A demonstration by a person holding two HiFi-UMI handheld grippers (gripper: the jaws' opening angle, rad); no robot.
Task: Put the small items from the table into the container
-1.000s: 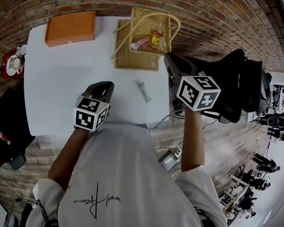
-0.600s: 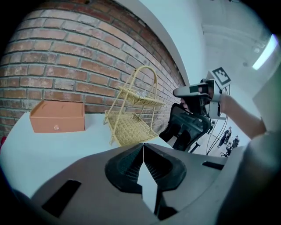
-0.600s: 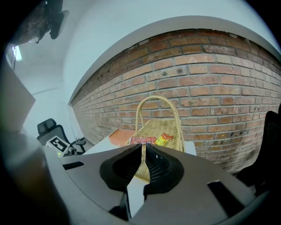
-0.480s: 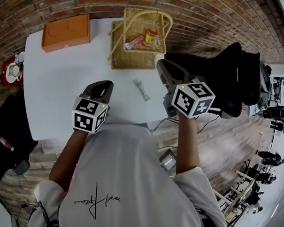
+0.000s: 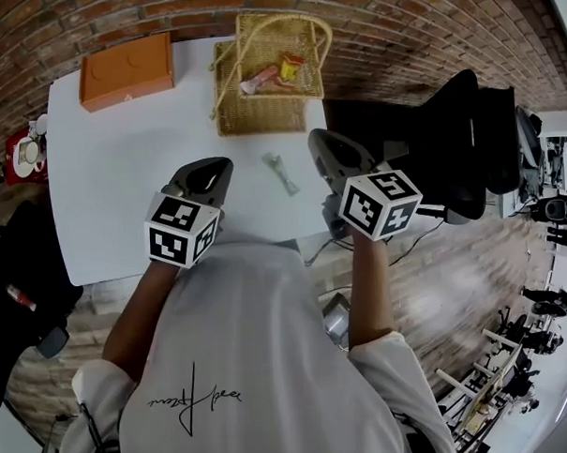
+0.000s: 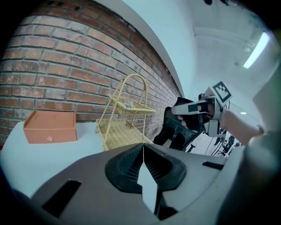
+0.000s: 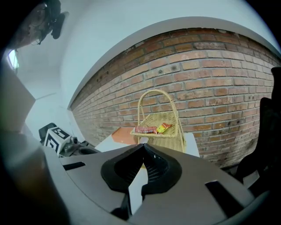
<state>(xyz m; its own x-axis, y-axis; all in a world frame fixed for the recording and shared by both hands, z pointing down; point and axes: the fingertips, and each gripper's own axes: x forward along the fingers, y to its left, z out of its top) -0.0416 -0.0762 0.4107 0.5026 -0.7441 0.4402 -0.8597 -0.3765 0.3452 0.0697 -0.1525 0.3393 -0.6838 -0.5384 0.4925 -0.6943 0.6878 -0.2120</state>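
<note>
Brick wall stands behind our white table (image 5: 121,162). In the head view, the yellow two-tier wicker basket (image 5: 230,115) already holds two coloured snack packets (image 5: 275,73), while one small grey-green wrapped piece (image 5: 281,172) lies on the table between our left gripper (image 5: 213,169) and right gripper (image 5: 319,142). In the left gripper view the jaws are pressed together with nothing in them. In the right gripper view it is the same, together and empty. We judge that one item is left to carry.

An orange box (image 5: 127,71) sits near the brick wall (image 5: 397,28).
</note>
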